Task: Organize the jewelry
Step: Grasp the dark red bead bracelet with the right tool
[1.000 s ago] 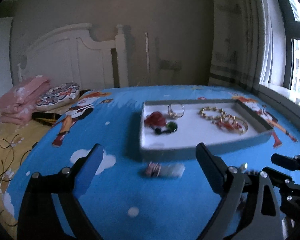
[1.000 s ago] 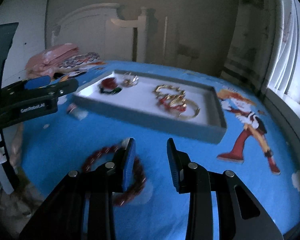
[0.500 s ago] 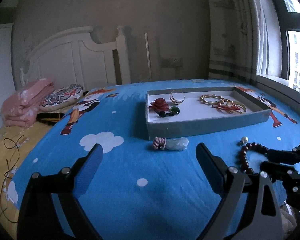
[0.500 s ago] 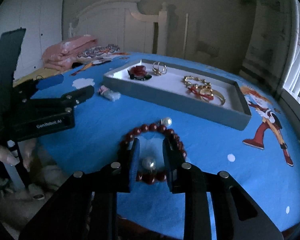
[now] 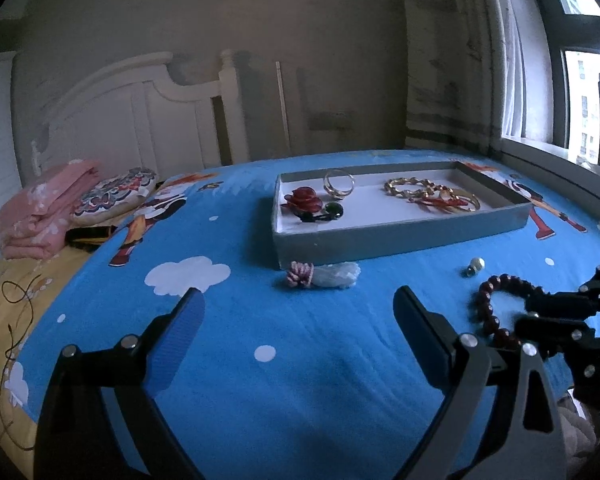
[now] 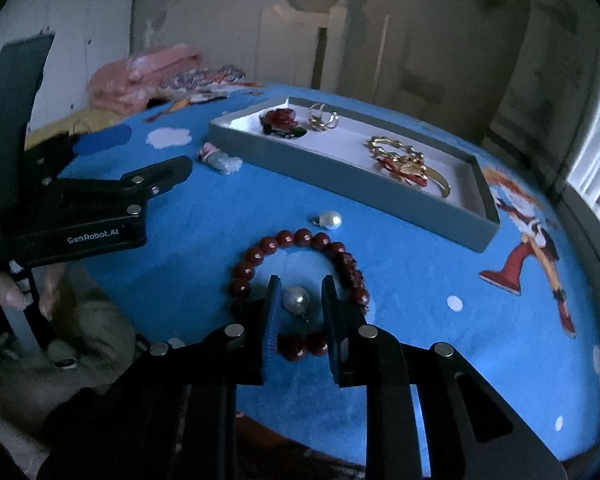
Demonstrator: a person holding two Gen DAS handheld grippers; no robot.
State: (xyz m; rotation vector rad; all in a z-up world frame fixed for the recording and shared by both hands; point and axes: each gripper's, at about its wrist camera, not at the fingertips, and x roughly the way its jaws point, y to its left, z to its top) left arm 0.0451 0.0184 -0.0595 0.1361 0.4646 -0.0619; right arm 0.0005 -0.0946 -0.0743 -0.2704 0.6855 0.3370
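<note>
A dark red bead bracelet (image 6: pixel 300 237) lies on the blue bedspread with a pearl earring (image 6: pixel 296 299) inside its loop. My right gripper (image 6: pixel 300 294) points down over the loop's near side. Its jaws are closing with the pearl between them, and a gap still shows at the right pad. A second pearl (image 6: pixel 330 219) lies just beyond the bracelet. The grey tray (image 6: pixel 340 184) holds a red rose brooch (image 6: pixel 282 117), a gold ring and gold chains. My left gripper (image 5: pixel 300 300) is wide open over bare bedspread, short of a pink-and-white bundle (image 5: pixel 324 276).
Folded pink bedding (image 5: pixel 40 216) and a patterned cushion lie at the far left by the white headboard. A thin black cord (image 5: pixel 16 320) trails over the yellow sheet. The window sill (image 5: pixel 560 168) runs along the right. The bed's near edge drops off just below both grippers.
The right gripper came in over the bead bracelet and its jaws narrowed around the pearl. In the left wrist view the bracelet and the right gripper have come into sight at the right.
</note>
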